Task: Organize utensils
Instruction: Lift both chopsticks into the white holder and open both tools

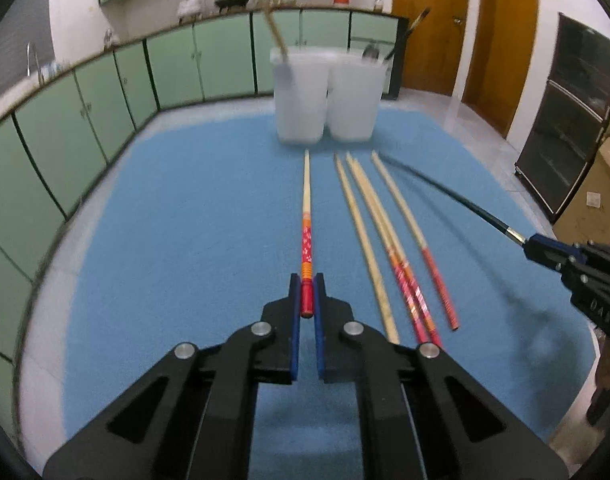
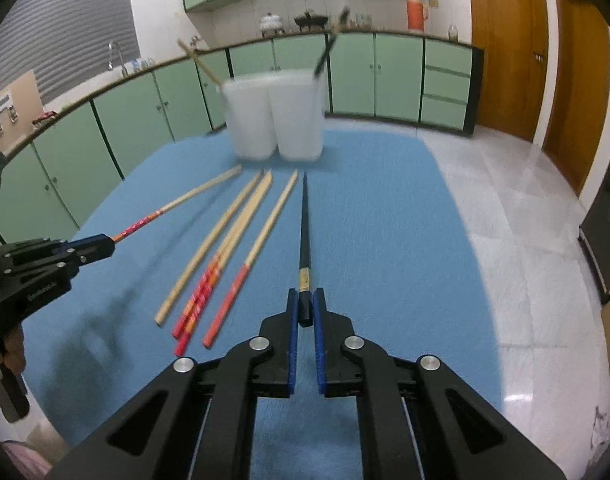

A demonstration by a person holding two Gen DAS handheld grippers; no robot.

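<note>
My left gripper point(image 1: 307, 286) is shut on the red end of a red-and-wood chopstick point(image 1: 307, 216), held pointing at two white cups point(image 1: 301, 96). My right gripper point(image 2: 305, 302) is shut on the end of a black chopstick point(image 2: 304, 224), also pointing at the cups point(image 2: 277, 120). The left gripper point(image 2: 101, 246) shows at the left in the right wrist view, and the right gripper point(image 1: 539, 246) at the right in the left wrist view. Several wood chopsticks point(image 1: 389, 236) with red ends lie on the blue mat point(image 1: 185, 220) between the grippers. A wood chopstick point(image 1: 275, 34) stands in the left cup, a black one point(image 1: 409, 32) in the right cup.
The mat point(image 2: 385, 220) covers a table. Green cabinets point(image 1: 105, 92) curve along the back and left. Wooden doors point(image 2: 517, 48) and white floor tiles point(image 2: 525, 240) are to the right. A dark cabinet point(image 1: 577, 120) stands at far right.
</note>
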